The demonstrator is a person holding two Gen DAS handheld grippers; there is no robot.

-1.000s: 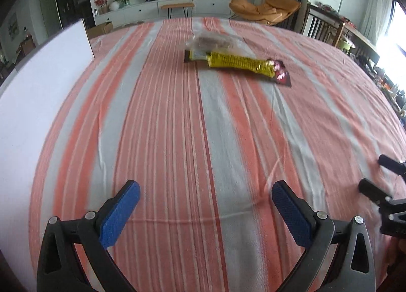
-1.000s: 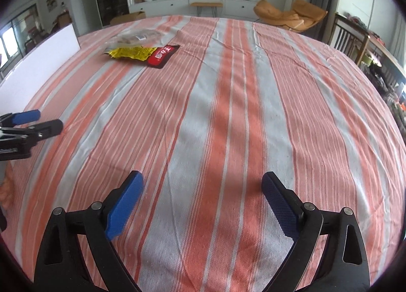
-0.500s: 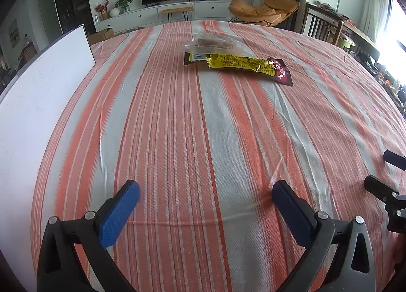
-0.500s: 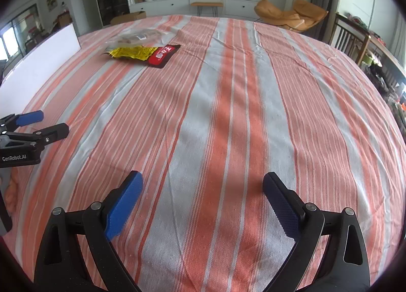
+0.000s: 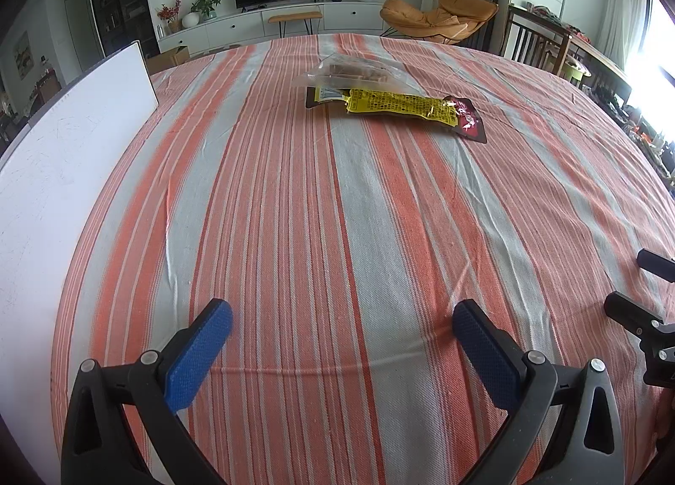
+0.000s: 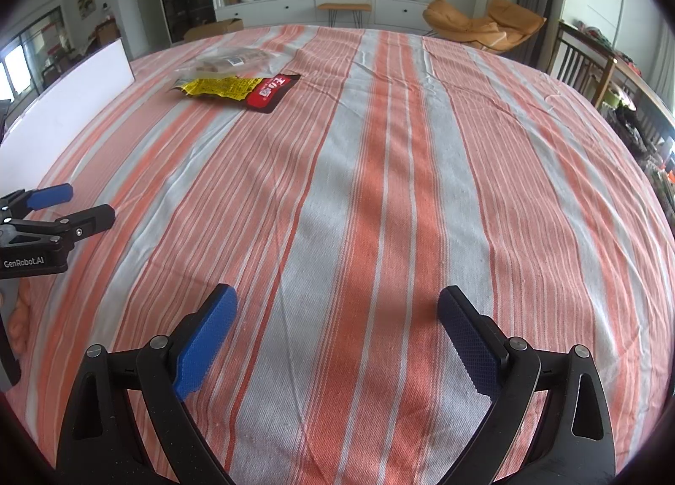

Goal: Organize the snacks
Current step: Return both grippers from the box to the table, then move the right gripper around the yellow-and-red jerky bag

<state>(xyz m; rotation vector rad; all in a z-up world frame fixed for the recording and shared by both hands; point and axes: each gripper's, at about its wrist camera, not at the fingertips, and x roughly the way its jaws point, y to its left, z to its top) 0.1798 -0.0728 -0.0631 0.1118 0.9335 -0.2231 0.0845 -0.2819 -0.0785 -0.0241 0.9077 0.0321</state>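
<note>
A small pile of snacks lies far across the striped tablecloth: a clear bag of brown biscuits (image 5: 350, 74), a yellow packet (image 5: 400, 106) over a red-and-black packet (image 5: 470, 124). In the right wrist view the clear bag (image 6: 230, 60), yellow packet (image 6: 219, 87) and red packet (image 6: 270, 93) lie at the far left. My left gripper (image 5: 341, 318) is open and empty, low over the cloth, well short of the pile. My right gripper (image 6: 335, 308) is open and empty, to the right of the left one (image 6: 71, 202).
A white board (image 5: 63, 139) stands along the table's left edge, also seen in the right wrist view (image 6: 67, 105). The right gripper's fingers (image 5: 633, 312) show at the left view's right edge. Chairs and a sideboard stand beyond the table.
Both grippers have eased forward over the cloth toward the snacks. The left gripper shows higher in the right wrist view. Both stay open.
</note>
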